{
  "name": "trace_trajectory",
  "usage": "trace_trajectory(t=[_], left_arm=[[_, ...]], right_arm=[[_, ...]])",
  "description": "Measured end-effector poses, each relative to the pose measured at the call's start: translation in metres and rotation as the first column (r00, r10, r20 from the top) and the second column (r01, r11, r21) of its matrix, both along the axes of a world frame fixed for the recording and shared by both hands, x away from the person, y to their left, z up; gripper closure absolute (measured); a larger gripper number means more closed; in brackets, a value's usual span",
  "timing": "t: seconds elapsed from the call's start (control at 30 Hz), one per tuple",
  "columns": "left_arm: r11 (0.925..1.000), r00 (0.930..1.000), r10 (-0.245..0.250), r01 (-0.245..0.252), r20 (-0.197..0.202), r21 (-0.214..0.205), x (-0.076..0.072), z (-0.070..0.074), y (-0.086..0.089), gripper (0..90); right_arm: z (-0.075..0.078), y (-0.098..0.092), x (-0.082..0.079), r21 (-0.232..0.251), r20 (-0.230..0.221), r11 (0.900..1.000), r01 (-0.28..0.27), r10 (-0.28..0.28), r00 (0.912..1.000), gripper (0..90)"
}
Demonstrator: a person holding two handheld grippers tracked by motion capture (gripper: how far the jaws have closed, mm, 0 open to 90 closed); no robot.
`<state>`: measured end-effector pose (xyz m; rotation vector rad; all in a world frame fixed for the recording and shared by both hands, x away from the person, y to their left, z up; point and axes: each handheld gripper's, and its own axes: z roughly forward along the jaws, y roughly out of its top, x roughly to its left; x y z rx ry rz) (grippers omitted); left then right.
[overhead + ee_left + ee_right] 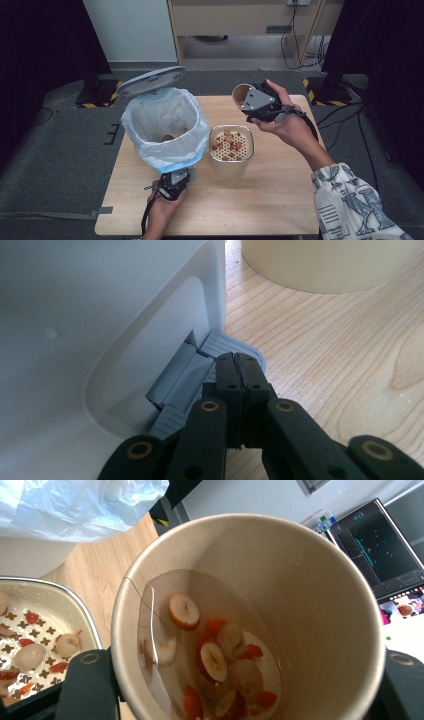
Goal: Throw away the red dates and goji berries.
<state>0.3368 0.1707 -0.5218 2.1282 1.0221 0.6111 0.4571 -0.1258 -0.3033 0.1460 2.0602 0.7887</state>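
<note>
Grey carpet, black stands and a pale cabinet lie beyond the wooden tabletop; on it stand a white pedal bin lined with a bluish bag and, just to its right, a cream container topped by a perforated metal strainer that already holds fruit pieces.

Left tool sits low at the near foot of the bin, its jaws pressed together with nothing between them; in the left gripper view their tips rest on the ribbed grey pedal, and the bin's lid stands raised, so the pedal seems to be held down.

Right tool grips a paper cup, raised behind and a little right of the strainer and tipped over, mouth toward the camera; its jaws clasp the cup's wall on either side; inside, liquid with sliced fruit, red bits and pale round pieces has pooled toward the lower side of the wall.

Judging by this, the step in hand is draining the cup through the strainer, with some fruit already caught; the next move calls for bringing the cup's lip over the strainer's middle and tilting further, slowly, so liquid does not splash onto the wood; afterwards the open bin waits just left for the solids or the cup.
</note>
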Motion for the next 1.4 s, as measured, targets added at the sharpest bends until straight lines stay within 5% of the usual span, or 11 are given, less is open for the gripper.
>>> trace_trajectory(t=[0.17,0.73,1.4], left_arm=[[1.0,1.0,0.0,0.0,0.0,0.001,-0.0001,0.0,-0.0001,88.6],[1.0,1.0,0.001,-0.001,0.0,-0.001,0.0,0.0,-0.0001,88.6],[1.0,1.0,0.0,0.0,-0.002,-0.002,-0.0002,0.0001,-0.0004,88.6]], right_arm=[[0.0012,0.0,-0.0008,-0.003,0.003,1.0,0.001,-0.001,1.0,31.1],[0.0008,0.0079,-0.0085,-0.134,0.078,0.9909,-0.015,0.026,0.9966,31.2],[0.0025,0.0048,-0.0093,-0.14,0.079,0.9901,-0.012,0.023,0.9966,31.1]])
